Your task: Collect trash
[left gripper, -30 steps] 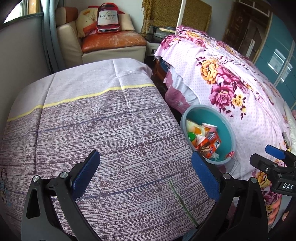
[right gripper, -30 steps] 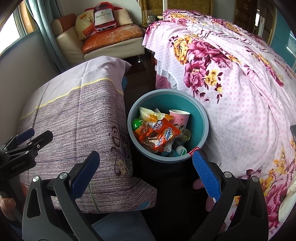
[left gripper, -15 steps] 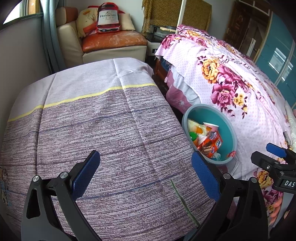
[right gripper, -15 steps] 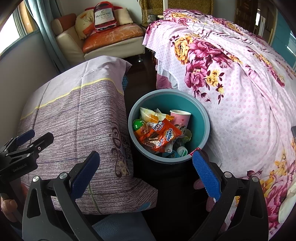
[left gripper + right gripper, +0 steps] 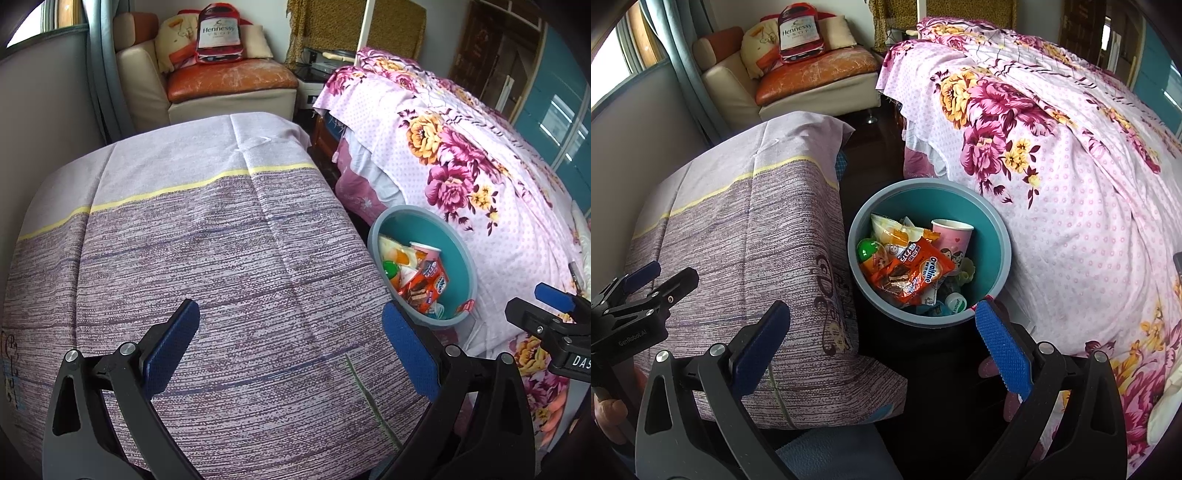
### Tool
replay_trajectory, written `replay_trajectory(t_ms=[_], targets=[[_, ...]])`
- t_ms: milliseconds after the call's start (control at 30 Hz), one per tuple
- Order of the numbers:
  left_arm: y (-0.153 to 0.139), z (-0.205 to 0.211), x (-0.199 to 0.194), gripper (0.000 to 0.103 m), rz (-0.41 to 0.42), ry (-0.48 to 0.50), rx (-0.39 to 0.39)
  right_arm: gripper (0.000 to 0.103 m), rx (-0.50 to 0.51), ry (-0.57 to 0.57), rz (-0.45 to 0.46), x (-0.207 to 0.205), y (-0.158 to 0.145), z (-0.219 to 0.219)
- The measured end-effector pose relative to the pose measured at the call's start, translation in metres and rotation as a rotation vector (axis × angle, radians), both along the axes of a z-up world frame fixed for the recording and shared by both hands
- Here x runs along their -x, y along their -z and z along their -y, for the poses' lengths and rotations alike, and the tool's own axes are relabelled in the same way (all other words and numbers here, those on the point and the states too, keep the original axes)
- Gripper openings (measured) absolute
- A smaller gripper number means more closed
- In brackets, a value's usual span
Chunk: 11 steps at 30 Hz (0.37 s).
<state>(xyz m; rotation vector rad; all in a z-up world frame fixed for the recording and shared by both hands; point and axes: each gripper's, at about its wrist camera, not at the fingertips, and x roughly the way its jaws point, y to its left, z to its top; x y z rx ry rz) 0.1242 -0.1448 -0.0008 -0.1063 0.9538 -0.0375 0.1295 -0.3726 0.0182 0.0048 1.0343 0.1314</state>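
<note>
The left gripper (image 5: 290,341) hangs over a table covered with a purple striped cloth (image 5: 207,258), and its two blue pads are wide apart with nothing between them. The right gripper (image 5: 881,345) is wide apart too and holds nothing; it hangs over the dark floor in the gap between the table and the bed. Just in front of it stands a round teal trash bin (image 5: 991,240), on the floor between the cloth-covered table (image 5: 738,236) and a bed with a pink flowered bedspread (image 5: 1071,184). The bin touches or almost touches the bedspread on its right side. Inside the bin lies the trash: an orange Ovaltine packet (image 5: 923,275) on top, a pink paper cup (image 5: 951,238) standing against the far wall, a green round thing (image 5: 866,249) on the left, a yellow and white wrapper (image 5: 890,230) behind it, and a small white bottle cap (image 5: 955,302) near the front rim. From the left camera the same bin (image 5: 461,258) shows at the right of the table, and the right gripper's black and blue tip (image 5: 550,310) pokes in from the right edge. Far back, a cream armchair with an orange seat (image 5: 812,77) holds a Hennessy bottle-shaped cushion (image 5: 798,31).
</note>
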Motion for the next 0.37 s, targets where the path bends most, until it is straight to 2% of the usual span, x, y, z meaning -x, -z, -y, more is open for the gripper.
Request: replay_trajectory(t_ms=[367], targets=[[0.0017, -0.0018, 0.0004, 0.099, -0.012, -0.009, -0.016, 0.096, -0.004, 0.009, -0.002, 0.0011, 0.0024, 0.0027]])
